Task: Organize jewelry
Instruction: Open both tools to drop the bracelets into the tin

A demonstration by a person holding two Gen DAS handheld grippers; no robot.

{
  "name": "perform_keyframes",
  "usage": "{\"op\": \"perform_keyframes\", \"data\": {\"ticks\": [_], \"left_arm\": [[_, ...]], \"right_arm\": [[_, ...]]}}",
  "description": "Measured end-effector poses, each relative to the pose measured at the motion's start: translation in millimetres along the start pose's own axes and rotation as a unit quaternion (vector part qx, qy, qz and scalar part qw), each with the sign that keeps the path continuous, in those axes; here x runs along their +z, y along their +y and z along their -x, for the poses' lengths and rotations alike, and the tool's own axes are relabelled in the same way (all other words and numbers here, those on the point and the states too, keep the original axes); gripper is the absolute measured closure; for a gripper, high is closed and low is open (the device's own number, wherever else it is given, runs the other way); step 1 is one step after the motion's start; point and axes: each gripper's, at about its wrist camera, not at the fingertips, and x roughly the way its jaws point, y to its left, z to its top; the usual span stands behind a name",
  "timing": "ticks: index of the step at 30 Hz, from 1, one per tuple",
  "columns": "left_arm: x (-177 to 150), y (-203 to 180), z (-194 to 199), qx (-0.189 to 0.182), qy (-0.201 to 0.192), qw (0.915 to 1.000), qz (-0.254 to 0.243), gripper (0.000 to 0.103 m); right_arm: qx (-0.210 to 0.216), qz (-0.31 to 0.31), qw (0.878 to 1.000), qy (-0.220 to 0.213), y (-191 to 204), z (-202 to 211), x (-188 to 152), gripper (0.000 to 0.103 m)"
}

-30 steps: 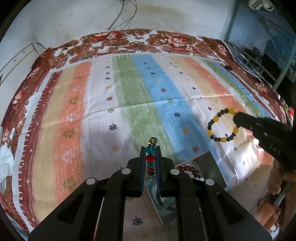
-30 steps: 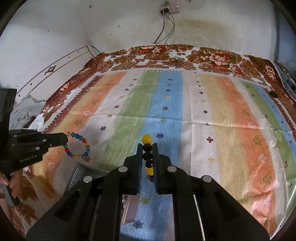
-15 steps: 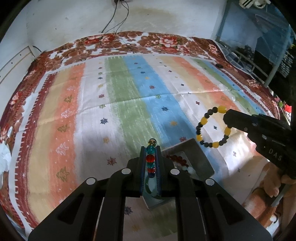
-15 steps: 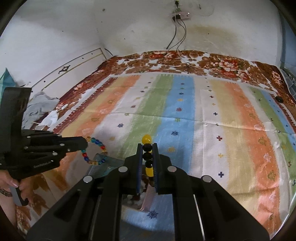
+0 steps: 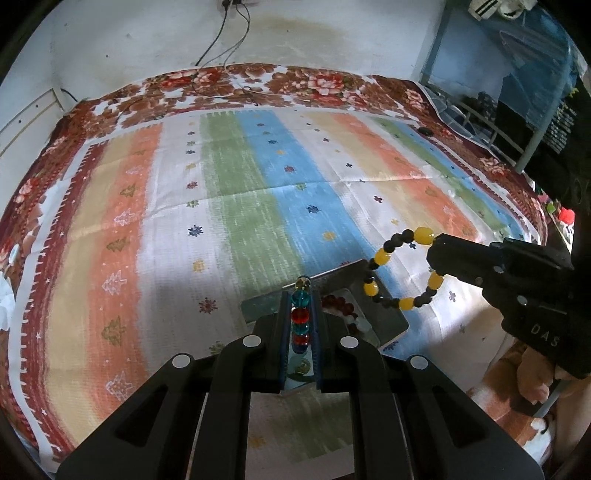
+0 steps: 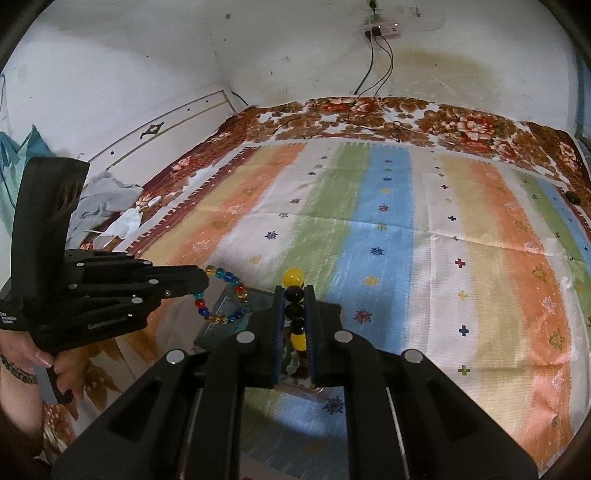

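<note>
Left wrist view
- My left tool [image 5: 301, 295]: I see its jaws pressed in on a string of glassy beads, pinching the multicolour bracelet [image 5: 300, 314] upright between the pads; teal, red and blue beads show in the gap, and a clear amber bead pokes out past the tips.
- Right tool seen from here [image 5: 437, 253]: it comes in from the right edge, tips pinching the yellow and black bracelet [image 5: 391, 273], whose loop hangs free in the air towards the left of the tips.
- Tray [image 5: 384, 314]: a shallow grey metal-looking box lying on the bed just beyond my left tool; the yellow and black loop hangs over its far right part.
- Inside the tray: I can make out dark red beads [image 5: 338, 304] and some pale ones, too small for me to name further.
- Bed cover [image 5: 236, 206]: a striped cloth in orange, green, blue and white, with a floral blanket [image 5: 229, 79] around it.

Right wrist view
- My right tool [image 6: 295, 291]: jaws closed on the yellow and black bracelet [image 6: 294, 310], black beads stacked between the pads, a yellow bead above the tips.
- Left tool seen from here [image 6: 205, 282]: enters from the left, held by a hand [image 6: 55, 365], tips pinching the multicolour bracelet [image 6: 225, 295], which hangs as a loop.
- Tray [image 6: 229, 314]: under both tools, mostly hidden by my right tool.
- Wall: a power strip [image 6: 382, 29] with cables [image 6: 369, 66] running down to the bed.
</note>
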Motion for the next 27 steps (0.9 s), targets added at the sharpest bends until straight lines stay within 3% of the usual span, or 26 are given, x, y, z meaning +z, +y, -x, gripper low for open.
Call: {"op": "perform_keyframes", "data": {"ticks": [10,13,14,15,16,20,27], "left_arm": [[-0.7,-2.1,-3.9,0.003,0.008,0.9999,-0.006,0.093],[-1.5,-0.8,-4.2,0.0,0.009,1.0,-0.003,0.075],[-1.7,0.4,-4.6,0.002,0.009,1.0,-0.002,0.074],[-1.5,2.2,-5.1,0.003,0.01,0.9999,-0.001,0.074],[-1.7,4.0,-5.5,0.004,0.011,0.9999,0.001,0.074],[-0.2,8.4,-4.8,0.005,0.012,0.9999,0.004,0.071],[-6.7,5.6,-3.8,0.004,0.013,0.9997,-0.018,0.059]], "right_arm": [[-0.003,0.005,1.0,0.007,2.0,-2.2,-1.1,0.092],[-0.012,0.001,1.0,0.003,-0.2,-1.4,0.7,0.089],[-0.015,-0.001,1.0,0.001,-1.1,-0.9,0.5,0.081],[-0.016,-0.002,1.0,0.0,-2.4,-0.5,0.2,0.065],[-0.015,-0.002,1.0,0.002,-3.6,-0.8,-0.2,0.061],[-0.016,0.001,1.0,0.004,-5.0,0.4,-2.8,0.048],[-0.023,0.011,1.0,0.005,-4.4,3.9,-12.0,0.039]]}}
